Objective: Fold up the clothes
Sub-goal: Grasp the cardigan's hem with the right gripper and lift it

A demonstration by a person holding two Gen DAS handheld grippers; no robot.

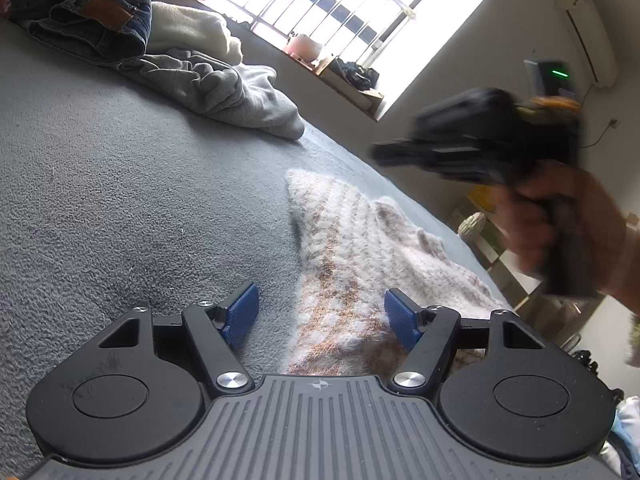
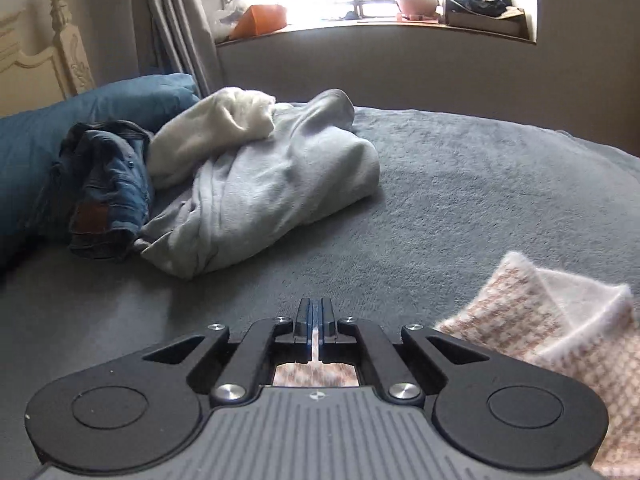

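- My left gripper hangs low over the bed with its blue pads spread wide and nothing between them; it straddles the near edge of the fuzzy checked knit, I judge so it can take that edge when wanted.
- My right gripper has its pads pressed together on a thin pale strip, with the fuzzy checked knit showing just under the jaws; I take it to be pinching that garment's edge and lifting it, since a corner stands turned up to its right; in the left view it is motion-blurred in the person's hand, raised above the bed.
- The knit lies partly spread on the grey cover, near the bed's right side; whether a fold is being opened or closed I cannot settle.
- Farther off sit a rumpled grey sweatshirt, a cream garment and jeans against a blue pillow; all well apart from the knit, so the cover between is free for laying it flat.
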